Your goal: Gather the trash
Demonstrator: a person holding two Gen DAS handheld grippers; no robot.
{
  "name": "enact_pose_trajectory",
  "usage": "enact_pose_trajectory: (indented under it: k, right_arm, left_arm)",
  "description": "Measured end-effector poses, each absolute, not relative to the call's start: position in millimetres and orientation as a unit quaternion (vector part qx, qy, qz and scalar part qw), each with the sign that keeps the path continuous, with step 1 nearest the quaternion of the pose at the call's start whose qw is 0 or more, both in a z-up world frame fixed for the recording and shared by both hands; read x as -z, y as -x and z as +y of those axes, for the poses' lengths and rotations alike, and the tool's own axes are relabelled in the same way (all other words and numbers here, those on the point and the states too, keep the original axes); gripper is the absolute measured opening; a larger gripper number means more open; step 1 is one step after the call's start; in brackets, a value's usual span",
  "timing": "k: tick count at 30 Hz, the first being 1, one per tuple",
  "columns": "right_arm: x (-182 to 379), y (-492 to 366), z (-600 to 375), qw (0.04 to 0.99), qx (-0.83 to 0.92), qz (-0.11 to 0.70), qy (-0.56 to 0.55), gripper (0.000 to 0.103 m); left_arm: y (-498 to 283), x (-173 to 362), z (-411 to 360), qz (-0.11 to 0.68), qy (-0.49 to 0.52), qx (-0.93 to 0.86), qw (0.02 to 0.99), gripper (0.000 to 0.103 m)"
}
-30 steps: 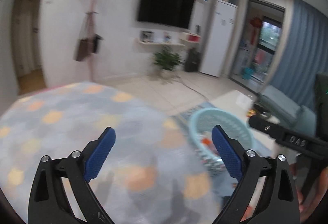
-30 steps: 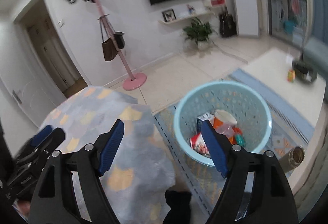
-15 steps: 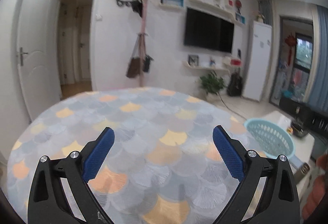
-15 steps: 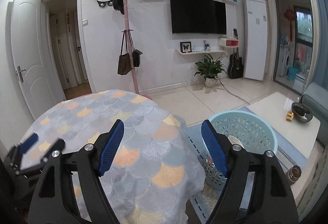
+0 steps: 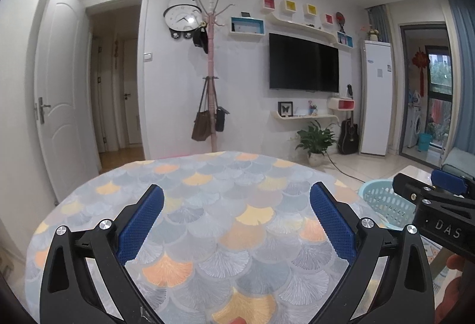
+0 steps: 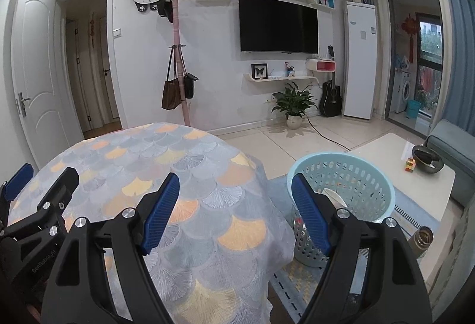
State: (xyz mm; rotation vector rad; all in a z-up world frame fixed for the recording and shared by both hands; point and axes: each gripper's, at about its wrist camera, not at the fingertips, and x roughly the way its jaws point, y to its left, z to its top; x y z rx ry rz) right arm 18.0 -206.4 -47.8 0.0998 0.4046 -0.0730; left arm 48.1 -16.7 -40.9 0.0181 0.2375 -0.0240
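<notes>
The trash sits in the basket (image 6: 341,184) on the floor just right of the desk (image 6: 166,175); a white scrap shows inside. The desk's scalloped cloth looks bare, bar a red speck at the left view's bottom edge. Both the left hand-held gripper (image 5: 236,223) and right hand-held gripper (image 6: 236,211) gape empty. Best scan the cloth and rug (image 6: 415,214) for leftovers before closing. Beyond: tiled floor, TV (image 6: 277,24), coat stand (image 6: 178,51).

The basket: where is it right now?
In the right wrist view the light blue basket stands on the floor rug right of the round table, before the low white table. The left wrist view shows it at the right edge.
</notes>
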Motion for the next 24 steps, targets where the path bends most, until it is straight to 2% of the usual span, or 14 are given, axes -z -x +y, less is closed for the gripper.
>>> enact_pose_trajectory:
  k: [24]
  right_arm:
    - [46.2, -18.3, -204.6, 0.978, 0.043, 0.203, -0.034, 0.076]
  left_arm:
    - [-49.5, 39.9, -16.1, 0.133, -0.004, 0.024, 0.991, 0.096]
